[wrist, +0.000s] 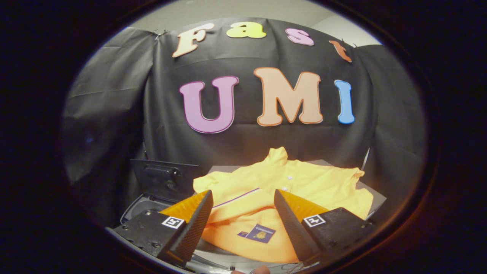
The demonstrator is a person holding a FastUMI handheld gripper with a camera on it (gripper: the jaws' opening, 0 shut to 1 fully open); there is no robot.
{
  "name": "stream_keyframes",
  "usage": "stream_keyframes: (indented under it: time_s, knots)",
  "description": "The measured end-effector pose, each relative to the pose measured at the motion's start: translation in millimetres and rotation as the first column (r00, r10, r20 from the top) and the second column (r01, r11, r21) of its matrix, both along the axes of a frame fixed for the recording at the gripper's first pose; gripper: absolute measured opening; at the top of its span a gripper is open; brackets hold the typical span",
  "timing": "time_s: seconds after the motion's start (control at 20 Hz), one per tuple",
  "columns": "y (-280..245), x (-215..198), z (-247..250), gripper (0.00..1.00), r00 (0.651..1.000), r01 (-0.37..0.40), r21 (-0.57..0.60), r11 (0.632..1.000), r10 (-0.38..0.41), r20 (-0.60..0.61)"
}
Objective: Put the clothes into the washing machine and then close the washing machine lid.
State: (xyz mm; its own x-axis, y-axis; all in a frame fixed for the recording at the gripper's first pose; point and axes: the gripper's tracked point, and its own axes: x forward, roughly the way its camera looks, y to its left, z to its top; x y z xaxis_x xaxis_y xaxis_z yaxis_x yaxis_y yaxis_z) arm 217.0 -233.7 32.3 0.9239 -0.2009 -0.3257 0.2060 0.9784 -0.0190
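We see the yellow polo shirt (289, 186) lying spread out, partly between our fingers and mostly just ahead of them, its collar pointing away from us toward the black cloth wall (266, 144). A row of small white buttons runs down its placket, a thin dark stripe crosses the fabric near the left finger, and a purple tag (261, 233) sits on the cloth low between the fingers. The shirt rests on a grey flat surface (374, 196) (its far corner shows beyond the right finger), and its near hem hangs over a pale curved rim close to us. Our gripper (243, 198) hovers with its fingers (198, 220) wide apart, nothing pressed between them; we cannot tell whether the tips touch the fabric. Beyond the left finger, the washing machine's dark lid (163, 179) stands raised against the wall, with the machine's opening (142, 207) below it.
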Motion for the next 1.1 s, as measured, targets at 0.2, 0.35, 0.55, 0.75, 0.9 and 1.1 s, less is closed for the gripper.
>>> stream_keyframes:
  time_s: [0.2,0.35,0.55,0.75,0.9,1.1]
  knots:
    - [-28.8,14.3,-14.1,0.97,0.997,0.053,0.079,0.995,-0.048,-0.065]
    - [-37.3,13.0,-43.2,0.86,0.981,0.041,0.066,0.997,-0.027,-0.194]
    - [-41.5,18.2,-38.4,0.54,0.993,0.033,0.033,0.999,-0.029,-0.110]
    - [-43.4,15.3,-38.0,0.24,0.992,0.073,0.122,0.990,-0.060,-0.110]
    - [-37.8,17.9,-35.9,0.12,0.992,0.073,0.140,0.987,-0.057,-0.115]
    - [-23.8,24.2,-15.9,0.08,0.999,0.037,0.302,0.953,-0.024,-0.046]
